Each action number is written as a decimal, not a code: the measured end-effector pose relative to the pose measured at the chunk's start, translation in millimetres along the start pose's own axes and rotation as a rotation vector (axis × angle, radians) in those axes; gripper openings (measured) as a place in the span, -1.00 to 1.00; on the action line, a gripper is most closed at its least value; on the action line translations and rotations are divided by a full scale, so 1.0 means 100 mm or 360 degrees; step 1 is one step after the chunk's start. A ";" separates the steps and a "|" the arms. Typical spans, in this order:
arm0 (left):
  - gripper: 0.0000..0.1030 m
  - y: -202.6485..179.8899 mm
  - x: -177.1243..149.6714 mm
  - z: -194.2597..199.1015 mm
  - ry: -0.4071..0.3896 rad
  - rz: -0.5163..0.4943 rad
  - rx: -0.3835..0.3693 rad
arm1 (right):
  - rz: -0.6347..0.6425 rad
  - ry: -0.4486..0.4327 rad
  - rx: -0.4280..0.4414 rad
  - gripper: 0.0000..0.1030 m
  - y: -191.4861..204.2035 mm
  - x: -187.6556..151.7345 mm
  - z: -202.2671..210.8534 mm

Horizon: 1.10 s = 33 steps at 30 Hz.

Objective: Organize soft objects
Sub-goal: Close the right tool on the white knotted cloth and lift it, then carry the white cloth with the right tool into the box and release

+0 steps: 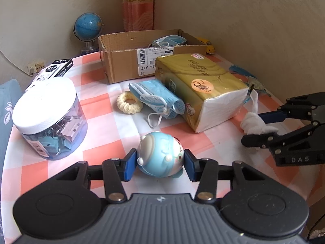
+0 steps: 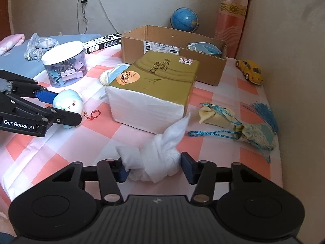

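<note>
Left tongs pinch squishy toy; right tongs pinch knotted cloth

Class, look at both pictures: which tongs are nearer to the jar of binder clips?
Left. The left tongs, gripping the blue toy, sit just beside the jar. The right tongs, closed on a knotted white cloth, are beyond the tissue pack.

- Left hand-held gripper: "GenRobot.AI" in white on its black body.
- Right hand-held gripper: "DAS" raised on its black body.
- Cardboard box: white shipping label with barcodes, large characters "34 A77".
- Gold tissue pack: orange round sticker and Chinese characters printed on top.
- Black-and-white carton: print too small to read.
</note>
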<state>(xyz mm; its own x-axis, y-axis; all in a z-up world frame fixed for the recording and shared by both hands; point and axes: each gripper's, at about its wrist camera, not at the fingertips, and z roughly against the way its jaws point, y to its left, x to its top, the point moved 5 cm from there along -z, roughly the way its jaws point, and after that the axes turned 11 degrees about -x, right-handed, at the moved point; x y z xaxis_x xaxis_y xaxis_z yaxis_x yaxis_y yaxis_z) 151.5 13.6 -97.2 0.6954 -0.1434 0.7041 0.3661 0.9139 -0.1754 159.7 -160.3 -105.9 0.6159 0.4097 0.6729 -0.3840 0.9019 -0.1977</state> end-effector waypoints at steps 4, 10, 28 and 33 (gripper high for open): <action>-0.09 -0.02 0.01 0.04 0.0024 -0.0045 -0.0022 | 0.0006 -0.0002 -0.0024 0.05 0.00 0.00 0.05; -0.09 -0.06 0.01 0.16 0.0084 -0.0116 -0.0081 | 0.0018 -0.0008 -0.0009 0.05 0.01 0.02 0.19; -0.09 -0.21 0.02 0.65 -0.0008 -0.0162 -0.0232 | 0.0039 -0.0108 0.0097 0.06 0.07 0.49 0.59; -0.09 -0.17 0.06 0.66 -0.0083 -0.0096 -0.0237 | 0.0100 -0.0172 0.0067 0.06 0.10 0.86 0.50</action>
<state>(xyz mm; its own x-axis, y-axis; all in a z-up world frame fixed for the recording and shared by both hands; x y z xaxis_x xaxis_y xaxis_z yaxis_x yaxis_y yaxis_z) 108.3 22.7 -44.5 0.6375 -0.1729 0.7508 0.4967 0.8372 -0.2290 174.7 -122.7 -14.3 0.5128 0.4458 0.7337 -0.4495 0.8675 -0.2129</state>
